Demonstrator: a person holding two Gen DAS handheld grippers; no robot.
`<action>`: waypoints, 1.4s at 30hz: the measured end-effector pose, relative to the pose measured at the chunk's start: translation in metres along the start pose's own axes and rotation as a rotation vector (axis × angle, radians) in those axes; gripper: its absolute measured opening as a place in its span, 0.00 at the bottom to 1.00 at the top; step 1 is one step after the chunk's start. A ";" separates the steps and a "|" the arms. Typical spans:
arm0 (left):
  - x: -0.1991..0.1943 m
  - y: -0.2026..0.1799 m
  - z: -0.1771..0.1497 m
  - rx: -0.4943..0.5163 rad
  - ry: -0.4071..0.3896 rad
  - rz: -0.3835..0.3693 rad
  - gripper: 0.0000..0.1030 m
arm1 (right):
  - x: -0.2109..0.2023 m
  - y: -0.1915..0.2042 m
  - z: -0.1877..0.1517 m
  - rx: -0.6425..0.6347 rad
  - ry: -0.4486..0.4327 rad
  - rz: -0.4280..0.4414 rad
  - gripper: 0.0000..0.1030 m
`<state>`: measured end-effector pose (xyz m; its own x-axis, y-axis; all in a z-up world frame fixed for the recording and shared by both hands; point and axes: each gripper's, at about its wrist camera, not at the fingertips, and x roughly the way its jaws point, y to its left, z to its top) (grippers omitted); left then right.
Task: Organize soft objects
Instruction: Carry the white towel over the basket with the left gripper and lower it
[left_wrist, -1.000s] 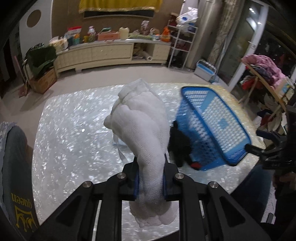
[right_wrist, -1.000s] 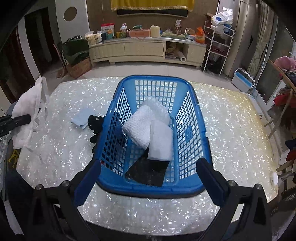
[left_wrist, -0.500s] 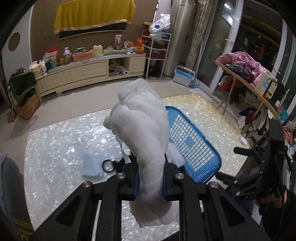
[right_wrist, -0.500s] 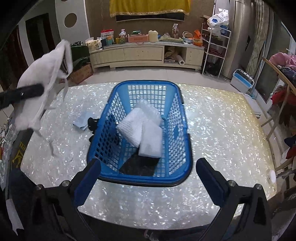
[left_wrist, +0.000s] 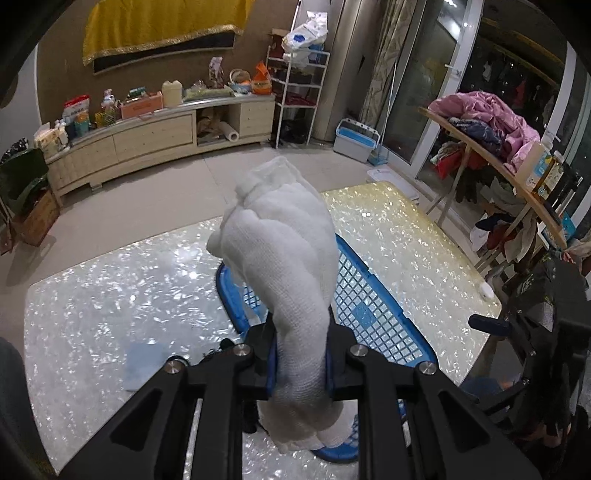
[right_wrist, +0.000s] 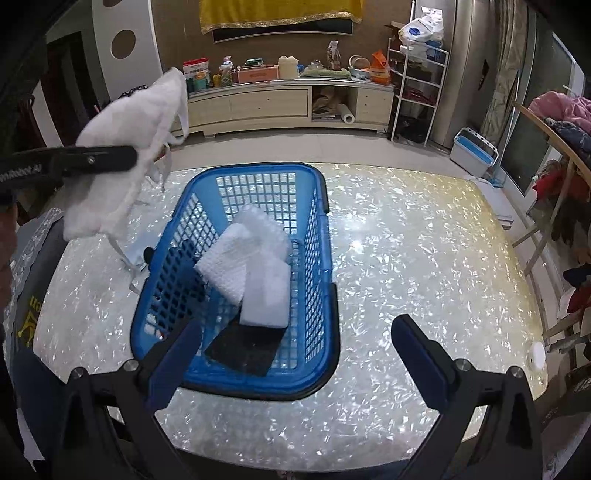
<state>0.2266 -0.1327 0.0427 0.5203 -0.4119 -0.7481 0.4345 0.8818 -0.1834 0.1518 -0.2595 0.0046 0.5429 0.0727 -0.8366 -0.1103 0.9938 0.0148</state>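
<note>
A white gauze cloth (left_wrist: 284, 280) is pinched by the left claw (left_wrist: 300, 363), its two fingers pressed against the cloth from either side; the cloth's long axis is seen running along the fingers, the bunched upper end pointing away from the camera and up, the lower end hanging behind the pads; in the right wrist view the same cloth (right_wrist: 125, 162) is held in the air above the table's left part, up and to the left of the blue basket (right_wrist: 325, 325), loose threads trailing down; the right claw (right_wrist: 291, 354) is spread wide with nothing between its fingers, held over the near rim of the basket

Count inside the basket: two white folded cloths (right_wrist: 225, 269), one lying partly over the other, and one black flat piece (right_wrist: 243, 347) beneath them at the near end; outside it, against its left wall, one pale blue cloth (right_wrist: 137, 251) and one dark item, only partly visible

The basket's long axis is seen running away from the right camera; the pearly table (right_wrist: 424, 258) is bare to the basket's right up to its far and right edges
</note>
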 end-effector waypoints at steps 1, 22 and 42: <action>0.009 -0.002 0.002 0.005 0.010 -0.001 0.17 | 0.002 -0.003 0.001 0.005 0.001 0.001 1.00; 0.140 -0.024 -0.016 -0.016 0.250 -0.042 0.17 | 0.055 -0.033 0.004 0.064 0.079 0.069 1.00; 0.180 -0.035 -0.024 0.052 0.380 0.005 0.19 | 0.061 -0.036 0.001 0.094 0.104 0.084 1.00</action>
<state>0.2877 -0.2320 -0.1014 0.2172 -0.2842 -0.9338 0.4743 0.8669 -0.1535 0.1895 -0.2905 -0.0469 0.4453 0.1513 -0.8825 -0.0703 0.9885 0.1340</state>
